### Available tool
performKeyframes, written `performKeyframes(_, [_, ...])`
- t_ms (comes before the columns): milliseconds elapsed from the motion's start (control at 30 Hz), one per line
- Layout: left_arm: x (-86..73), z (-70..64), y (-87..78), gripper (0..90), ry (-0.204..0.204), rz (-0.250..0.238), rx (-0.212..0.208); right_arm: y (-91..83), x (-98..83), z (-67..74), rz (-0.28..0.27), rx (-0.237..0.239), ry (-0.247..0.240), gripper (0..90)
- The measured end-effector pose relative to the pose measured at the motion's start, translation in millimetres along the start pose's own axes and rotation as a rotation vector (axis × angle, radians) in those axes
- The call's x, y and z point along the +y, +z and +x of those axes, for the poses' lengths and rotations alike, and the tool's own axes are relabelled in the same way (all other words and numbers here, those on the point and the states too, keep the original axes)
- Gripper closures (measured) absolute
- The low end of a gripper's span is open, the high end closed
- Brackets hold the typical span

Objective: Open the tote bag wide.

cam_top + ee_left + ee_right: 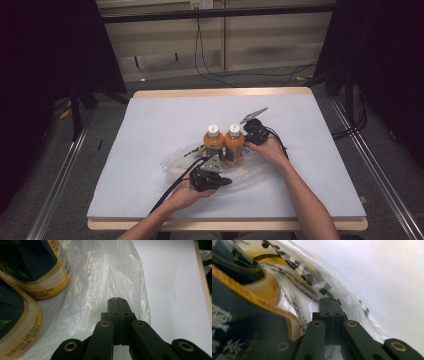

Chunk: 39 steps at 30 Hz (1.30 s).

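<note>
Two bottles [223, 144] stand on a clear bag [105, 277]; one label reads "Milk Tea Drink". The left gripper [116, 300] and right gripper [329, 300] each have their jaws pressed together, whether on bag film I cannot tell.

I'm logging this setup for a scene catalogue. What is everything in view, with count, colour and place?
bottles: two, orange with white caps and dark labels, upright side by side at mid-table
plastic bag: one, clear, crumpled, lying under and around the bottles
table: one, pale grey-white top with wooden edge
cables: a few, black, on the floor behind the table
left gripper: one, black, near side of the bottles, fingers shut on the bag
right gripper: one, black, right of the bottles, fingers shut on the bag
</note>
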<state>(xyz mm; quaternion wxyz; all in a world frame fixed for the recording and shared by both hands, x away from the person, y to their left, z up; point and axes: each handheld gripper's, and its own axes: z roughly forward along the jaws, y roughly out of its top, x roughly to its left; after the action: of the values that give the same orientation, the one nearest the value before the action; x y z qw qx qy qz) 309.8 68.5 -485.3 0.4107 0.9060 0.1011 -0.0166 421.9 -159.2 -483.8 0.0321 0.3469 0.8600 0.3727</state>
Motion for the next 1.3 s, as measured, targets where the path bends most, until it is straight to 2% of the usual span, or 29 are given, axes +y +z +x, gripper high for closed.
performKeyframes(233, [1.0, -4.7, -2.1, 90.0, 0.014, 0.028, 0.002, 3.6, 6.2, -1.7, 0.008, -0.024, 0.015, 90.0])
performKeyframes(267, [0.2, -5.9, -1.3, 90.0, 0.009, 0.013, -0.004, 4.9, 7.6, -2.4, 0.006, -0.025, 0.006, 90.0])
performKeyframes(333, [-0.2, -6.3, -3.1, 90.0, 0.000, 0.025, -0.024, 5.9, 9.9, -2.9, 0.013, -0.030, 0.006, 90.0])
performKeyframes(367, [-0.3, -7.2, -3.1, 90.0, 0.002, 0.022, -0.022, 6.5, 10.1, -3.2, 0.008, -0.030, 0.009, 90.0])
performKeyframes(400, [0.5, -8.3, -4.0, 90.0, 0.012, 0.039, -0.017, 6.8, 10.0, -3.5, 0.004, -0.027, 0.016, 90.0])
performKeyframes(533, [-0.2, -9.9, -2.9, 90.0, 0.005, 0.023, -0.023, 7.5, 10.8, -4.4, 0.003, -0.031, 0.015, 90.0])
performKeyframes(633, [1.4, -7.7, -4.8, 90.0, 0.012, 0.034, -0.031, 7.8, 11.3, -3.6, 0.005, -0.039, 0.007, 90.0])
performKeyframes(667, [2.6, -5.4, -6.5, 90.0, -0.001, 0.023, -0.039, 7.7, 11.2, -3.5, 0.004, -0.039, 0.008, 90.0])
performKeyframes(700, [4.1, -3.6, -8.5, 90.0, -0.027, -0.010, -0.034, 7.6, 11.1, -3.8, 0.004, -0.035, 0.010, 90.0])
performKeyframes(733, [10.3, 1.4, -15.6, 90.0, -0.045, -0.056, -0.011, 7.7, 10.9, -3.9, 0.002, -0.034, 0.012, 90.0])
performKeyframes(767, [10.3, 1.4, -15.6, 90.0, -0.045, -0.056, -0.011, 7.7, 10.9, -3.9, 0.002, -0.034, 0.012, 90.0])
performKeyframes(800, [14.5, 7.1, -20.5, 90.0, -0.069, -0.079, 0.023, 7.6, 11.2, -3.9, 0.006, -0.037, 0.010, 90.0])
performKeyframes(833, [14.5, 7.1, -20.5, 90.0, -0.069, -0.079, 0.023, 7.6, 11.2, -3.9, 0.006, -0.037, 0.010, 90.0])
performKeyframes(900, [13.5, 13.6, -23.5, 90.0, -0.078, -0.084, 0.059, 7.5, 11.3, -4.2, 0.006, -0.033, 0.014, 90.0])
performKeyframes(933, [12.0, 16.0, -23.7, 90.0, -0.096, -0.082, 0.070, 7.4, 11.4, -4.2, 0.008, -0.033, 0.015, 90.0])
performKeyframes(967, [10.3, 17.5, -23.9, 90.0, -0.087, -0.057, 0.100, 7.6, 11.5, -4.3, 0.007, -0.031, 0.013, 90.0])
performKeyframes(1000, [8.4, 17.8, -22.7, 90.0, -0.085, -0.033, 0.112, 7.6, 11.6, -4.3, 0.007, -0.031, 0.012, 90.0])
performKeyframes(1067, [3.0, 17.7, -17.6, 90.0, -0.088, -0.022, 0.142, 7.6, 11.9, -4.8, 0.010, -0.029, 0.025, 90.0])
performKeyframes(1133, [-0.5, 18.6, -13.5, 90.0, -0.085, 0.027, 0.157, 8.5, 13.2, -6.3, 0.009, -0.027, 0.034, 90.0])
performKeyframes(1167, [-2.4, 18.5, -10.3, 90.0, -0.081, 0.022, 0.150, 8.5, 13.2, -6.3, 0.009, -0.027, 0.034, 90.0])
performKeyframes(1200, [-3.4, 17.5, -8.8, 90.0, -0.093, -0.004, 0.145, 9.1, 13.6, -6.8, 0.008, -0.032, 0.036, 90.0])
performKeyframes(1300, [-2.8, 14.6, -9.9, 90.0, -0.078, 0.027, 0.102, 9.8, 13.3, -9.2, -0.004, -0.026, 0.047, 90.0])
